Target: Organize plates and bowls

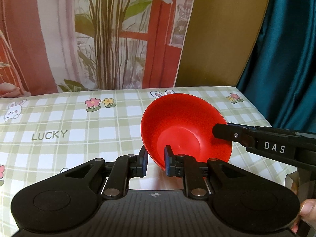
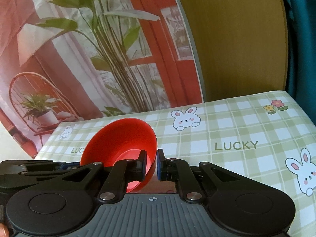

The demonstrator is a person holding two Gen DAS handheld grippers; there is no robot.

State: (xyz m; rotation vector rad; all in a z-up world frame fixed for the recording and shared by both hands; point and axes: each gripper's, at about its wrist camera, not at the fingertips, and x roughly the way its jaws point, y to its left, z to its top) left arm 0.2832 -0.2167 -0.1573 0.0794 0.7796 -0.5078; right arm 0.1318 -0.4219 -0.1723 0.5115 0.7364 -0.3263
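A red bowl is held tilted above the checked tablecloth. My left gripper straddles the bowl's near rim, one finger inside and one outside, with a small gap showing on the outer side. My right gripper comes in from the right and pinches the bowl's right rim. In the right wrist view the bowl sits between the right gripper's fingers, its rim clamped there, and the left gripper shows at the left edge. No plates are in view.
The table carries a green checked cloth with rabbits, flowers and "LUCKY" print. A printed backdrop and a brown panel stand behind the far edge. A teal curtain hangs at the right.
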